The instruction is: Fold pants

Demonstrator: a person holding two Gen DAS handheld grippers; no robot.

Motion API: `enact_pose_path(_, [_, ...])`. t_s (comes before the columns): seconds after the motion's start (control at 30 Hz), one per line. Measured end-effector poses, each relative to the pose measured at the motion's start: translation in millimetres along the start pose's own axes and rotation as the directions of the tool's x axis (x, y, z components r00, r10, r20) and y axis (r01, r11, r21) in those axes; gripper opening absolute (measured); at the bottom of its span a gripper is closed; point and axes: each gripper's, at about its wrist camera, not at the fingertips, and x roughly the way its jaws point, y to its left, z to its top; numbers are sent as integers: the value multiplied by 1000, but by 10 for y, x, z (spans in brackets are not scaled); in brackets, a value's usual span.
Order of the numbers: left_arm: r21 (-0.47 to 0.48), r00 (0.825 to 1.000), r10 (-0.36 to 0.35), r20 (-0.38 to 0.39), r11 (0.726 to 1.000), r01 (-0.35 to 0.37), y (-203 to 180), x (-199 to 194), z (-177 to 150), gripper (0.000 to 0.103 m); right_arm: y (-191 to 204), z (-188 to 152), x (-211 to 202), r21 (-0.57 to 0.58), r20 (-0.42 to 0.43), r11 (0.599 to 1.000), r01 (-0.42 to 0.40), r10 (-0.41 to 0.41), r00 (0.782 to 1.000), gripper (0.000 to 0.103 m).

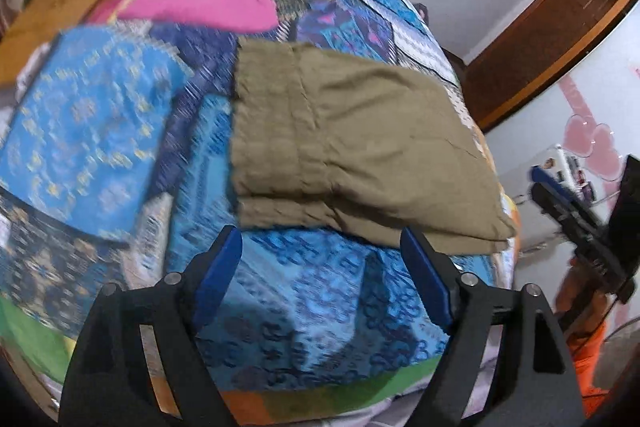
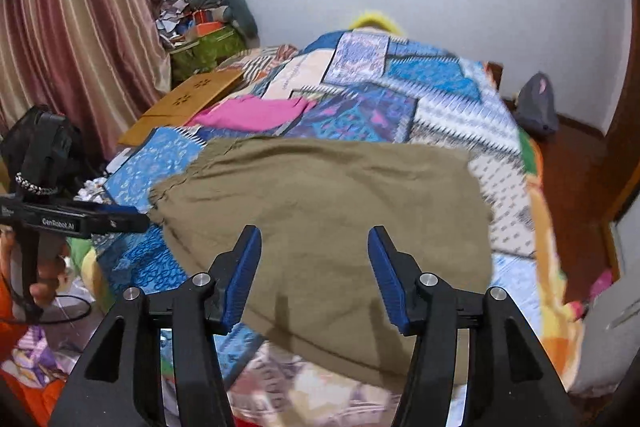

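Olive pants lying folded on the patchwork bed, both grippers hovering empty.

The pants [image 2: 320, 211] are resting in a flat rectangle on the quilt [image 1: 312, 307], near its right edge. The left gripper [image 1: 320, 267] and the right gripper [image 2: 314, 267] are each holding their 2 blue-padded fingers spread apart, gripping nothing. A pink garment [image 2: 252, 113] is lying farther back.

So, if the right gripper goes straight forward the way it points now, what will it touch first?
Most likely the olive pants. The right gripper is open and empty, and the folded cloth lies directly ahead between its fingers on the patchwork bedspread. Depth is unclear, so how soon is uncertain.
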Motion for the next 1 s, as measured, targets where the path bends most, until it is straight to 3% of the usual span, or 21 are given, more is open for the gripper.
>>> enact_pose_path(0.33, [-101, 990, -136, 23, 985, 138, -13, 131, -3, 87, -23, -221, 414, 34, -118, 999, -17, 21, 993, 52])
enact_pose_path(0.47, [-149, 986, -165, 29, 975, 167, 32, 183, 48, 90, 5, -236, 428, 14, -116, 1000, -10, 12, 993, 53])
enact_pose_path(0.83, [-198, 995, -97, 30, 975, 101, 32, 439, 363, 89, -20, -248, 461, 10, -129, 999, -43, 44, 991, 55])
enact_pose_path(0.9, [-184, 997, -69, 30, 980, 73, 7, 479, 436, 86, -24, -250, 459, 11, -129, 999, -48, 49, 990, 55])
enact_pose_path(1.0, [-138, 999, -10, 42, 990, 15, -42, 489, 476, 65, -29, -243, 463, 14, -132, 999, -53, 54, 990, 55])
